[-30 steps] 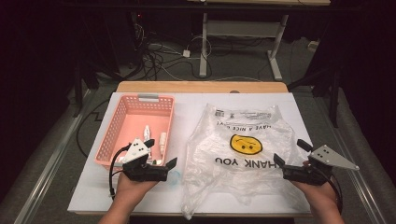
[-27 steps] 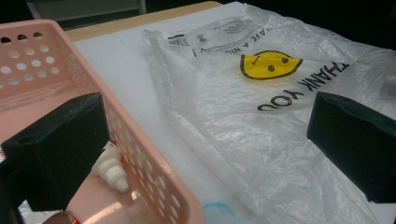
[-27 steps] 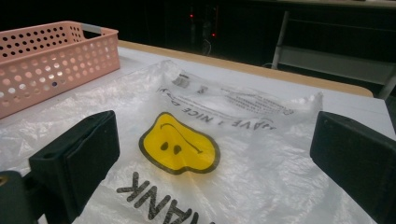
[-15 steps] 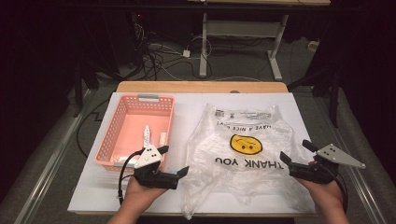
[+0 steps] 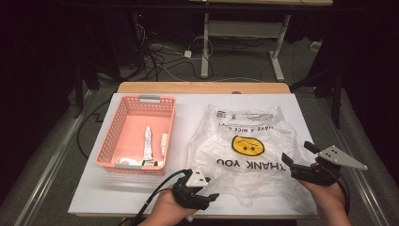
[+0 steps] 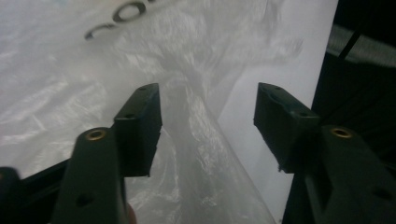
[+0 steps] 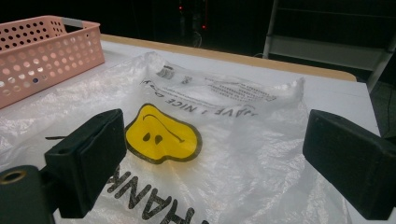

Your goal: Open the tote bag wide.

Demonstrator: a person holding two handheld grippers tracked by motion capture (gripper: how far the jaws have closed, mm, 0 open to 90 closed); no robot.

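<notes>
A clear plastic bag (image 5: 244, 155) with a yellow smiley face and "THANK YOU" print lies flat on the white table top (image 5: 108, 193). My left gripper (image 5: 207, 195) is low at the bag's near-left corner, pointing right. In the left gripper view its jaws (image 6: 208, 109) have just been closing. A raised fold of the bag (image 6: 196, 140) stands between them, and the pads stay clear of it. My right gripper (image 5: 296, 153) hovers open at the bag's right edge. In the right gripper view the bag (image 7: 224, 121) lies beyond the wide-apart jaws (image 7: 215, 140).
A pink perforated basket (image 5: 106, 141) sits at the left of the table, holding a white tube (image 5: 147, 143) and other small items. The basket's wall (image 7: 42, 56) appears far left in the right gripper view. The table's front edge is right beside my left hand.
My left gripper moved right and toward the front edge, from beside the basket to the bag's near-left corner, and its jaws narrowed. The right gripper stayed about where it was.
</notes>
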